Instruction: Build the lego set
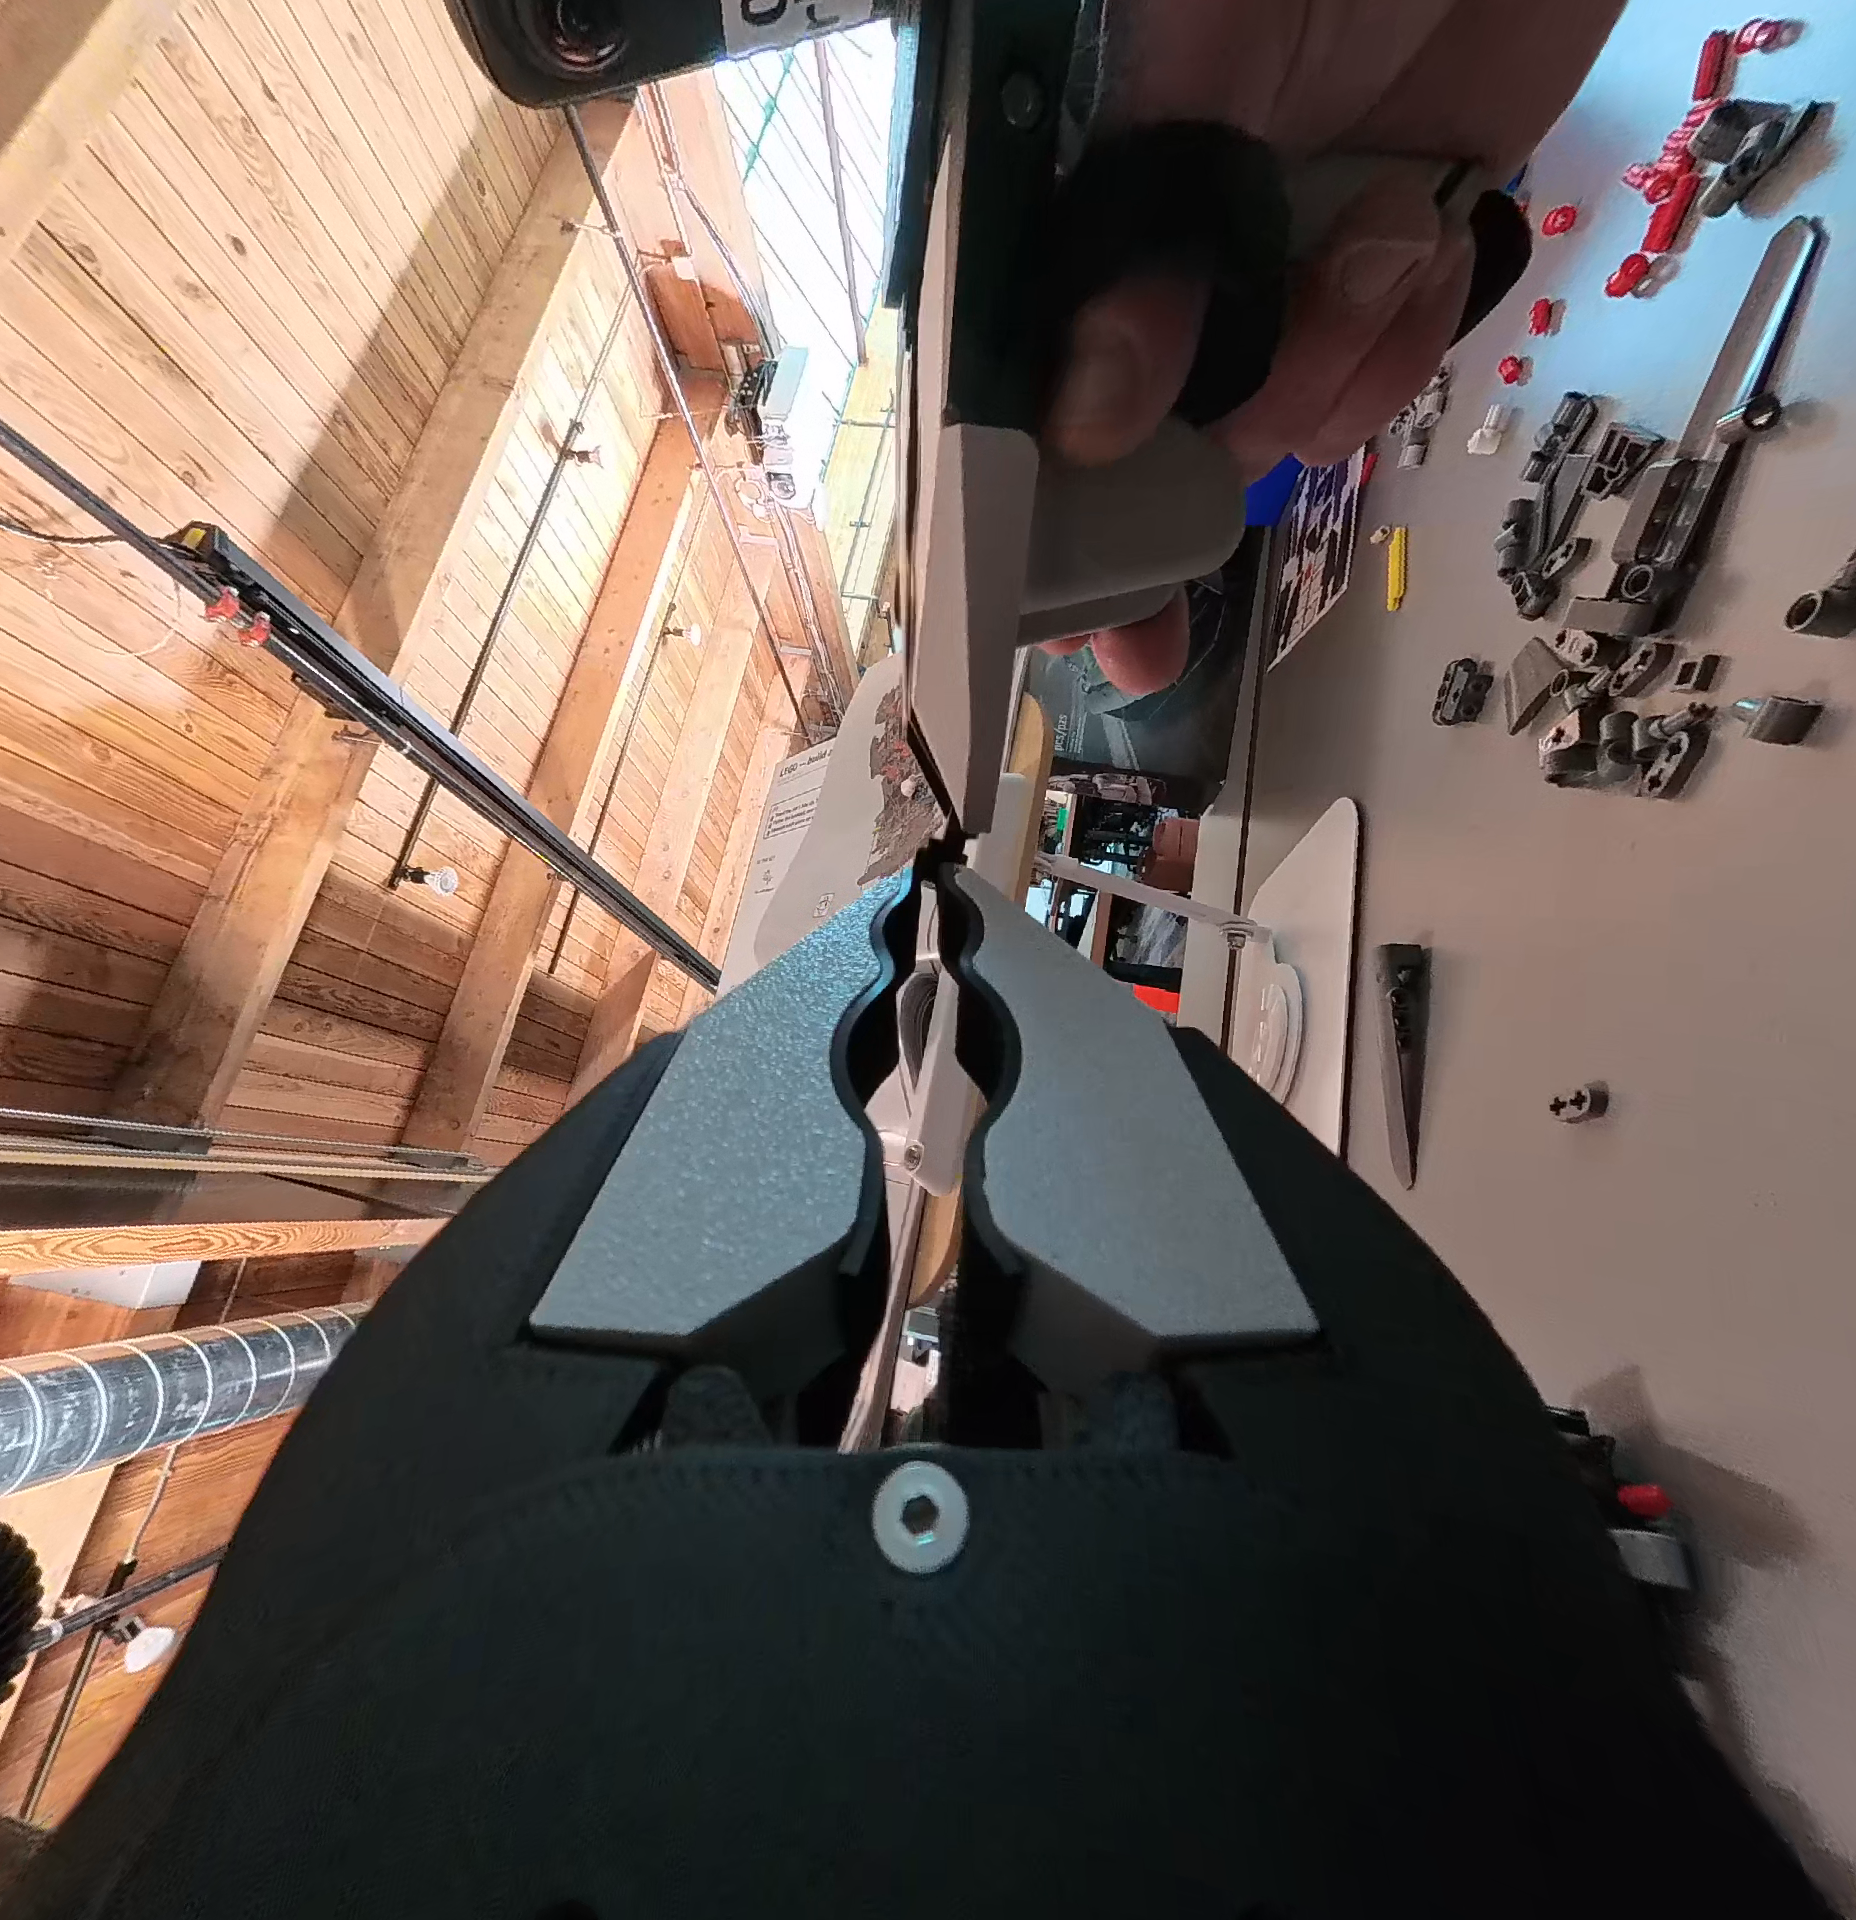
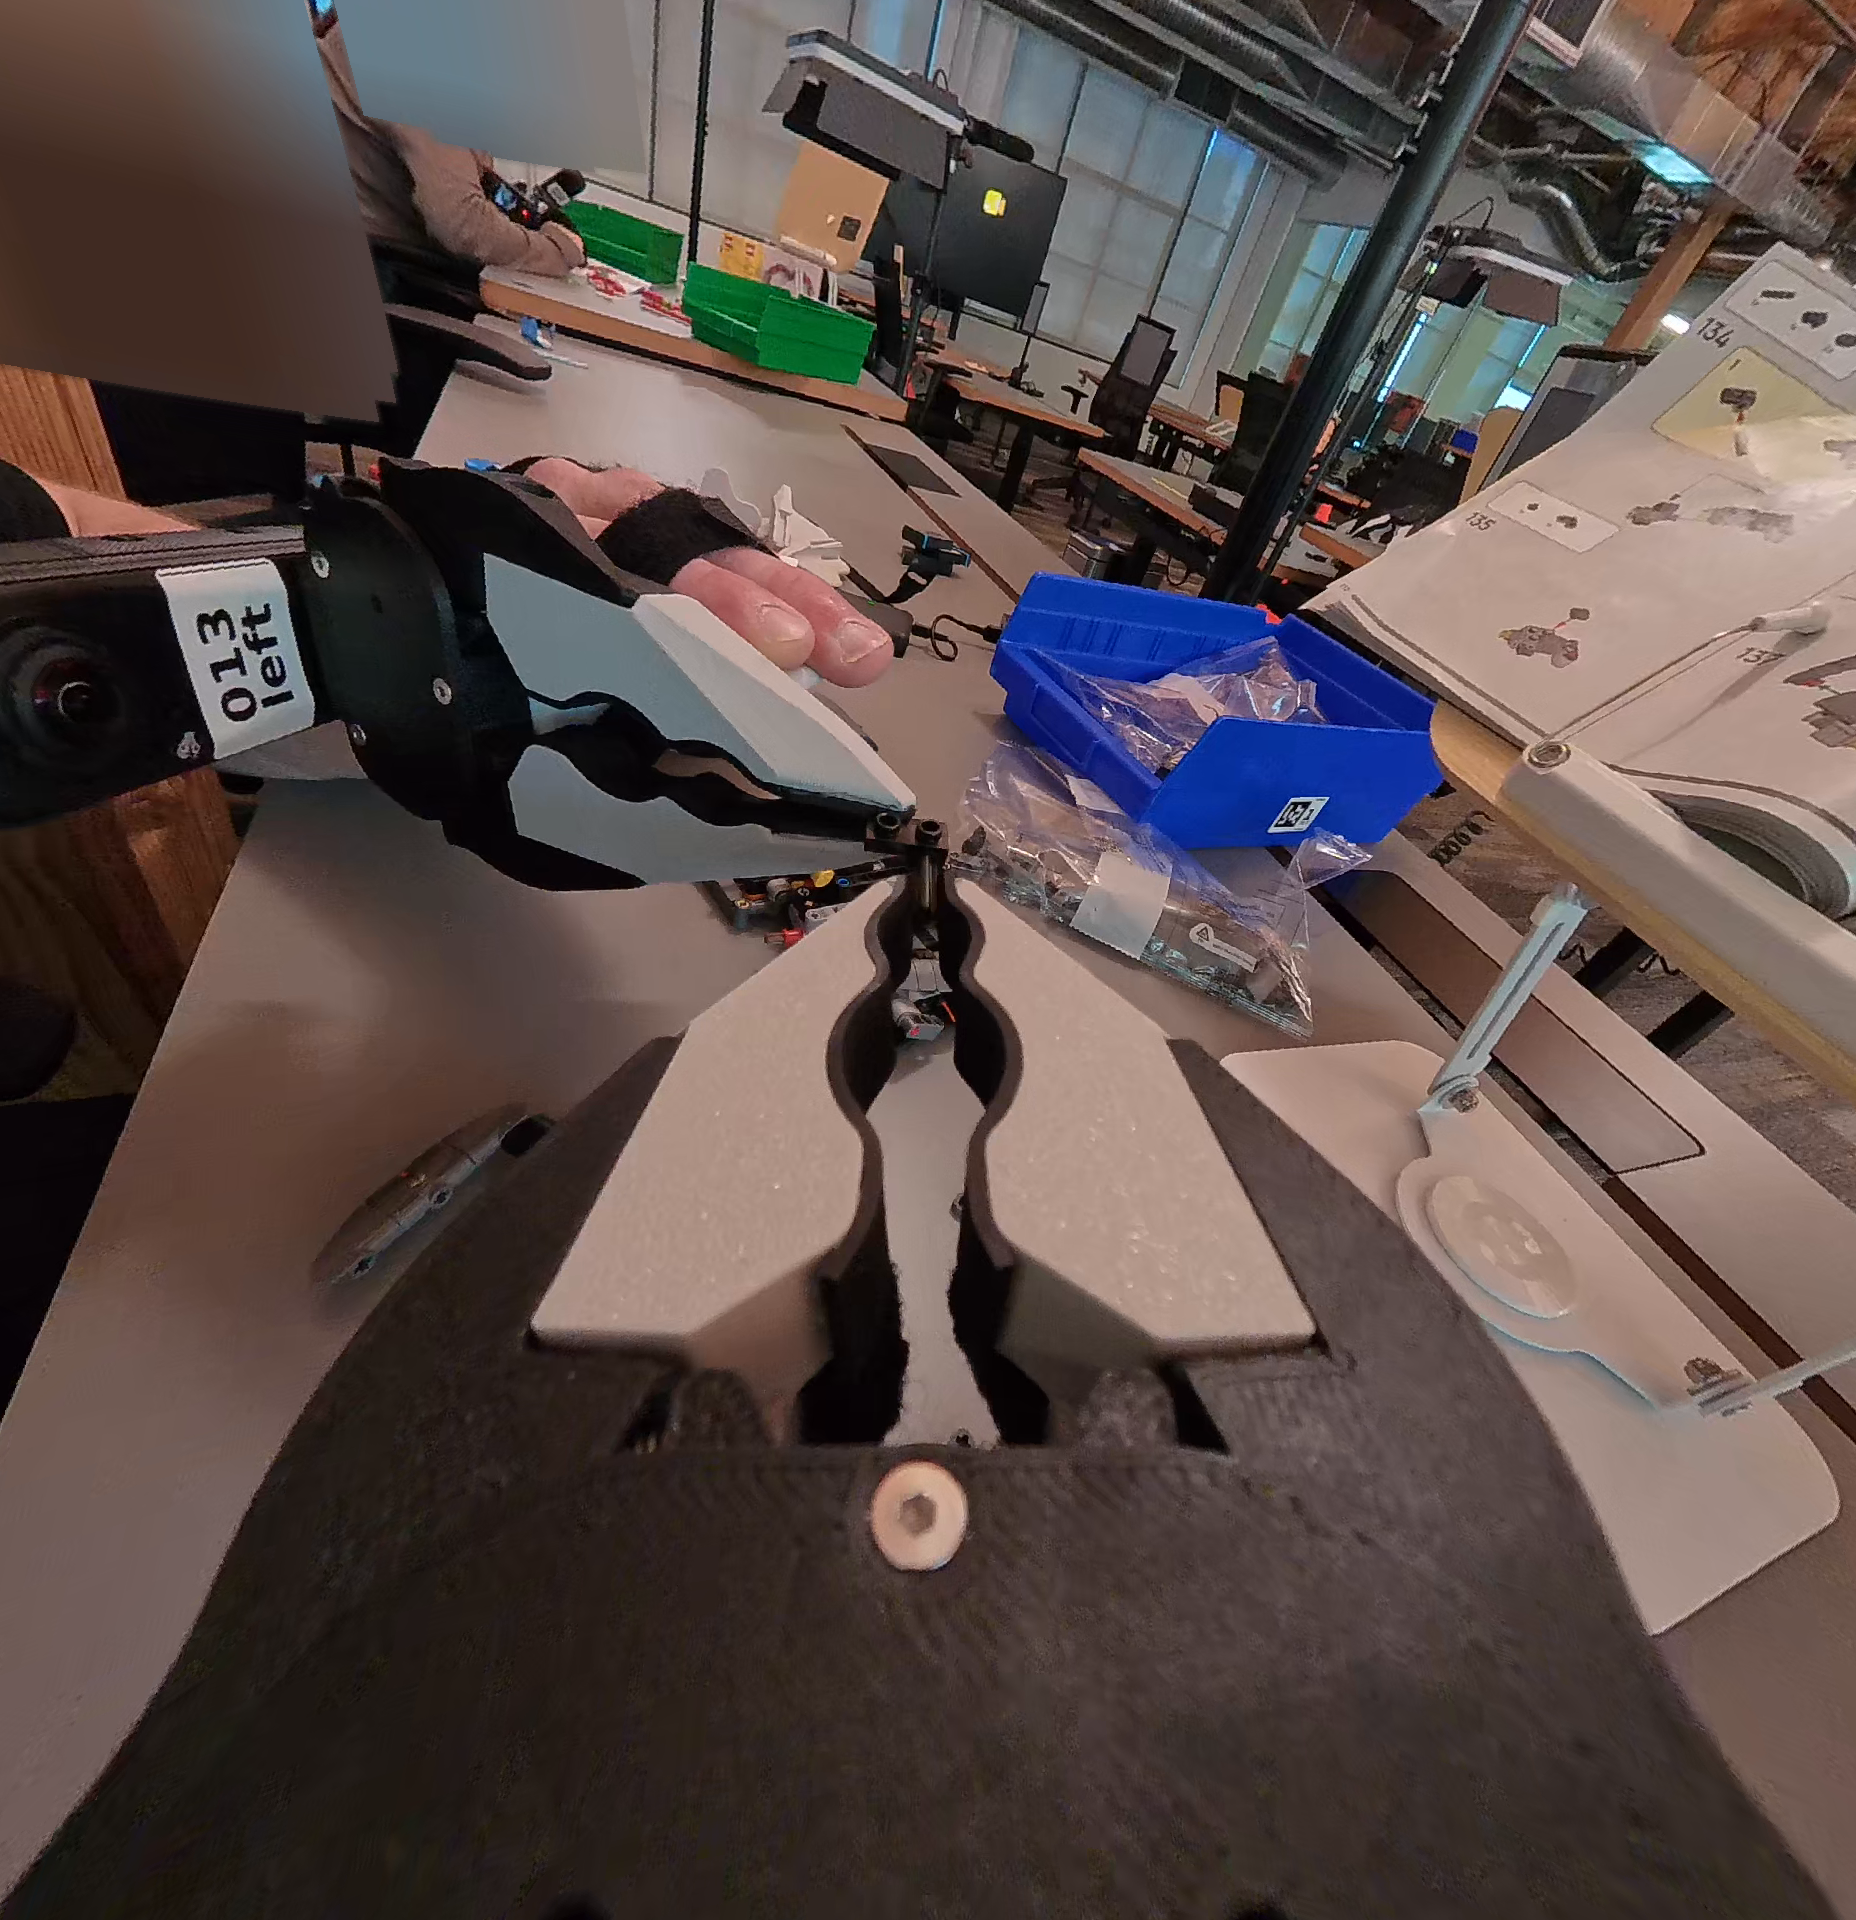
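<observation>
In the right wrist view my left gripper (image 2: 888,821) comes in from the left, shut on a small black two-hole connector (image 2: 903,831). My right gripper (image 2: 929,896) is shut on a short black pin (image 2: 929,873). The pin's upper end meets the connector's outer hole. Both are held above the grey table (image 2: 384,1039). In the left wrist view my left gripper (image 1: 939,868) is shut, with the small black piece (image 1: 943,847) at its tips. The right gripper (image 1: 957,821) meets it from above, and a hand (image 1: 1267,312) grips it.
A blue bin (image 2: 1246,707) of plastic bags, a clear bag of parts (image 2: 1142,904) and a partial build (image 2: 789,894) lie just beyond the grippers. An instruction booklet (image 2: 1682,582) rests on a white stand (image 2: 1589,1299) at right. Loose grey parts (image 1: 1589,582) and red parts (image 1: 1672,197) are spread on the table.
</observation>
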### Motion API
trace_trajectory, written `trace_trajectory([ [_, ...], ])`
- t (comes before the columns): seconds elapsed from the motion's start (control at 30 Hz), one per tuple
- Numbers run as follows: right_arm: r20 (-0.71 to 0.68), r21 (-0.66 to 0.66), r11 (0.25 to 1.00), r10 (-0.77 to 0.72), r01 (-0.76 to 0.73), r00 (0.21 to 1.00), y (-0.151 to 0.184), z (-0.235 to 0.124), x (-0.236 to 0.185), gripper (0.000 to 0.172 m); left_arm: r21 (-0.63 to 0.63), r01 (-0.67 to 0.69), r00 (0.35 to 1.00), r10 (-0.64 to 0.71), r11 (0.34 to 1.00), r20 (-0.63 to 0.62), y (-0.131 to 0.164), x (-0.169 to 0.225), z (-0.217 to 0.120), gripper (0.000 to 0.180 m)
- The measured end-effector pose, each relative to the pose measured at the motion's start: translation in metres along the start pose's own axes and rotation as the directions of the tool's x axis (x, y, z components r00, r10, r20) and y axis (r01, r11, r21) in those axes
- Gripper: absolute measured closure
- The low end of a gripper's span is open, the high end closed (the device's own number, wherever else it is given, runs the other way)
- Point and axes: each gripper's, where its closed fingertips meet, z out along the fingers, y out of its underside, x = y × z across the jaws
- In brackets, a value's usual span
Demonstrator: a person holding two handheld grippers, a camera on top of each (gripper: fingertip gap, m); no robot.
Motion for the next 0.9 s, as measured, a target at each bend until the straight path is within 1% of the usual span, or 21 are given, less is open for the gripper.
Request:
trace_trajectory([
  [0.4,-0.014,-0.001,1.000,0.020,-0.020,1.000,0.000,-0.001,0.003,0.171,-0.001,0.051,0.999,-0.051,0.999,0.005,0.001,-0.002,0.001,0.177],
  [0.57,-0.019,-0.040,0.999,0.030,-0.031,0.999,0.006,0.001,0.004,0.171,-0.003,0.025,1.000,-0.025,1.000,-0.011,-0.001,0.002,0.001,0.172],
  [0.73,-0.008,-0.069,0.997,0.033,-0.034,0.999,0.010,0.003,0.001,0.171,-0.019,-0.014,0.999,0.013,1.000,-0.044,-0.002,0.010,0.003,0.178],
  [0.83,-0.021,-0.052,0.998,0.026,-0.027,0.999,0.006,0.001,0.002,0.171,-0.031,0.021,0.999,-0.022,0.999,-0.046,-0.001,0.007,0.003,0.178],
  [0.9,-0.043,-0.036,0.999,-0.031,0.029,0.999,-0.001,-0.005,0.004,0.163,-0.026,0.078,0.996,-0.079,0.997,-0.042,-0.001,0.003,0.003,0.178],
])
